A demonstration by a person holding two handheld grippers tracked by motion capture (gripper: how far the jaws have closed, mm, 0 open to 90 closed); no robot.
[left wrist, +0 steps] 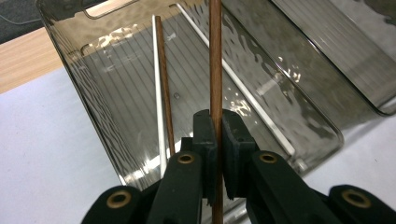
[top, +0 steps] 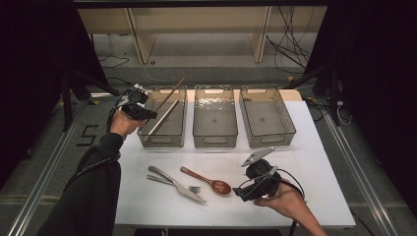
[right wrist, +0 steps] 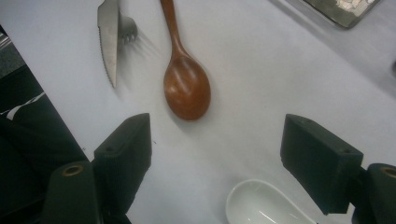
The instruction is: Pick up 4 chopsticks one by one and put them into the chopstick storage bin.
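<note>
My left gripper hovers at the left bin's near-left corner, shut on a wooden chopstick that slants up over the bin. In the left gripper view the jaws pinch this chopstick upright. A second wooden chopstick and a pale stick lie inside the bin. My right gripper stands open low over the table's front right. Its jaws face a wooden spoon, with a white ceramic spoon just beneath them.
Two more clear bins, middle and right, stand in the row and look bare inside. A knife crosses a fork at front centre, left of the wooden spoon. The white table ends close behind the bins.
</note>
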